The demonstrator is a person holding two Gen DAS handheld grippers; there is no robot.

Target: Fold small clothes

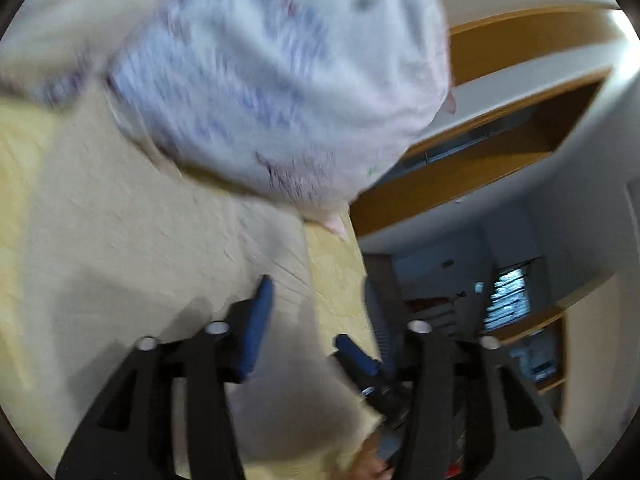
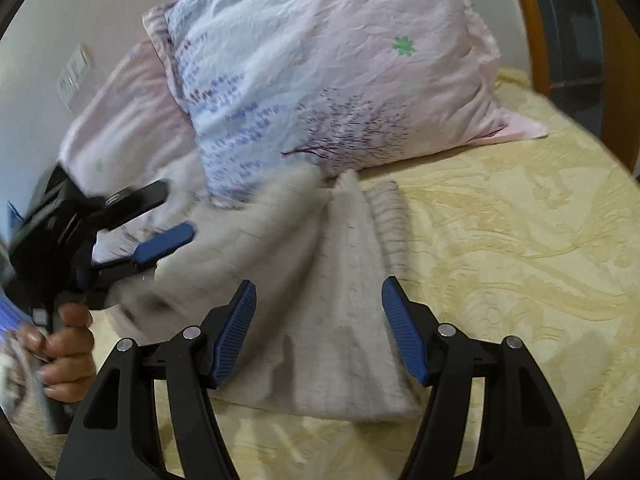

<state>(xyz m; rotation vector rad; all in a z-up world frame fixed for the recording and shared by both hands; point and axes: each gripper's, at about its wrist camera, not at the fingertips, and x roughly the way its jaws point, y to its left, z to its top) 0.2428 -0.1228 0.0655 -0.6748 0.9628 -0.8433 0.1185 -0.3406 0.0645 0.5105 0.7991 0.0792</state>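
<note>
Beige garment [image 2: 320, 300] – yellow bedspread [image 2: 520, 260], pink/blue pillow [image 2: 320, 72].

My left view smears the pillow [image 1: 280, 80] and the grey garment [image 1: 160, 240]; my left hand [image 2: 66, 354] is cut by the frame's edge; the garment's far end perhaps tucks under the pillow.
</note>
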